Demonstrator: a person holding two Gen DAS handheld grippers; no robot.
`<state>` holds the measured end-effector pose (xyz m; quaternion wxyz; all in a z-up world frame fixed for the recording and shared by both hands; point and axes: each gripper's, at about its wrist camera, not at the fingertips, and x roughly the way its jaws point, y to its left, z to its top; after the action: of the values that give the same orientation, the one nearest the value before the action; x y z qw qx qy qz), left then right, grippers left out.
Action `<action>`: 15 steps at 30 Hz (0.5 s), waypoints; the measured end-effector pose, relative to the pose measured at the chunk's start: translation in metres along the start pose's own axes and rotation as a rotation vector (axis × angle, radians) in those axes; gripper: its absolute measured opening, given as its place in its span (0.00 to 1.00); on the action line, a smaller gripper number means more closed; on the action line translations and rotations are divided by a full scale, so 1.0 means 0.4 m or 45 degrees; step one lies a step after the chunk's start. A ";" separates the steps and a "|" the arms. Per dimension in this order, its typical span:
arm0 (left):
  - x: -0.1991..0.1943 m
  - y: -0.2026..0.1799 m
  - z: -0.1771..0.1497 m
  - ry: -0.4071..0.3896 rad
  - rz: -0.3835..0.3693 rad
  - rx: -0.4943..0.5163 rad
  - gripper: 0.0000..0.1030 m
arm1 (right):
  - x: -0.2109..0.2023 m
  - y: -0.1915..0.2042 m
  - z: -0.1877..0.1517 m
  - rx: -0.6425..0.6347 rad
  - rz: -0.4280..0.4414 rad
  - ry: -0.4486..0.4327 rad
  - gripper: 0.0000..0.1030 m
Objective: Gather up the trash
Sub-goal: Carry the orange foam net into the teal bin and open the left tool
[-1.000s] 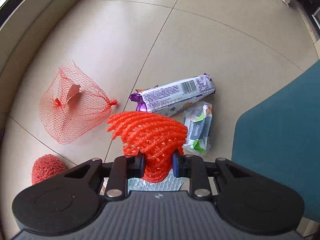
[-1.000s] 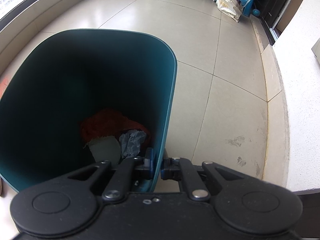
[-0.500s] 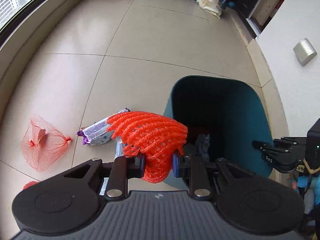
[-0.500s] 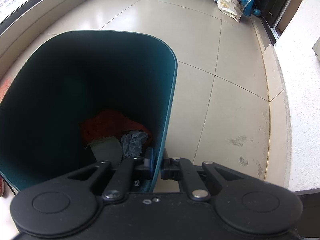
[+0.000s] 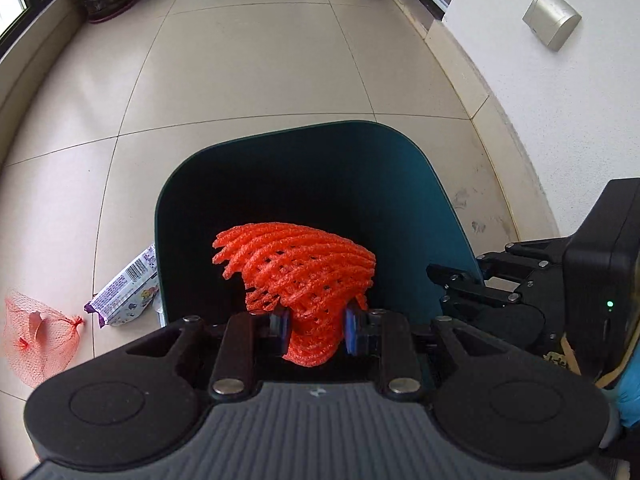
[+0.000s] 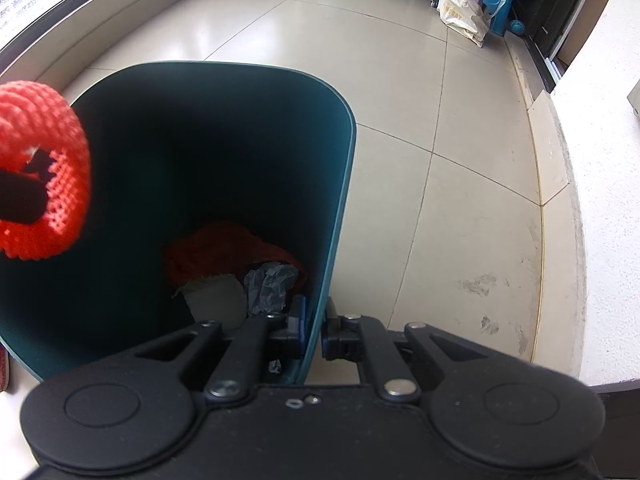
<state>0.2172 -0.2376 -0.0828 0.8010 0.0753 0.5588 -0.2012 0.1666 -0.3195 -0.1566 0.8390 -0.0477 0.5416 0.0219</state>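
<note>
1. My left tool (image 5: pixel 314 330) pinches the orange foam net (image 5: pixel 298 270) at its narrow lower end, and the net hangs over the open mouth of the teal bin (image 5: pixel 400 200)
2. My right tool (image 6: pixel 314 330) is clamped on the bin's rim, one finger inside, one outside
3. The net looks light, soft and springy; I judge it should drop freely once released
4. The bin wall looks thin and stiff, so the rim is a sound place to hold
5. A purple wrapper (image 5: pixel 126 290) and a red mesh bag (image 5: pixel 38 338) lie on the floor (image 5: pixel 260 60)

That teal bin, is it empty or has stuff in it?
Not empty: the teal bin holds red netting and crumpled grey paper at its bottom.
</note>
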 end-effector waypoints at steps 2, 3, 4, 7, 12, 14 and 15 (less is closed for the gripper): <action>0.040 -0.001 0.002 0.040 -0.003 -0.007 0.23 | 0.000 0.000 0.001 0.002 0.002 0.001 0.06; 0.063 0.004 -0.002 0.062 0.001 -0.012 0.23 | 0.000 -0.001 0.001 0.003 0.004 0.000 0.06; 0.080 0.007 -0.005 0.079 0.008 -0.021 0.23 | 0.000 -0.002 0.001 0.002 0.005 0.000 0.06; 0.121 0.013 -0.015 0.113 0.028 -0.029 0.23 | -0.001 -0.004 0.000 0.000 0.009 -0.002 0.06; 0.154 0.003 -0.023 0.131 0.026 0.004 0.24 | -0.001 -0.006 0.000 -0.001 0.011 -0.003 0.06; 0.161 0.001 -0.028 0.129 0.026 0.011 0.26 | 0.000 -0.007 0.000 0.000 0.013 -0.002 0.06; 0.163 0.001 -0.030 0.127 0.029 0.013 0.32 | 0.000 -0.007 0.000 0.001 0.012 -0.002 0.06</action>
<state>0.2260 -0.2487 -0.1474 0.7740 0.0957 0.5961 -0.1909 0.1667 -0.3222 -0.1563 0.8393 -0.0447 0.5412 0.0258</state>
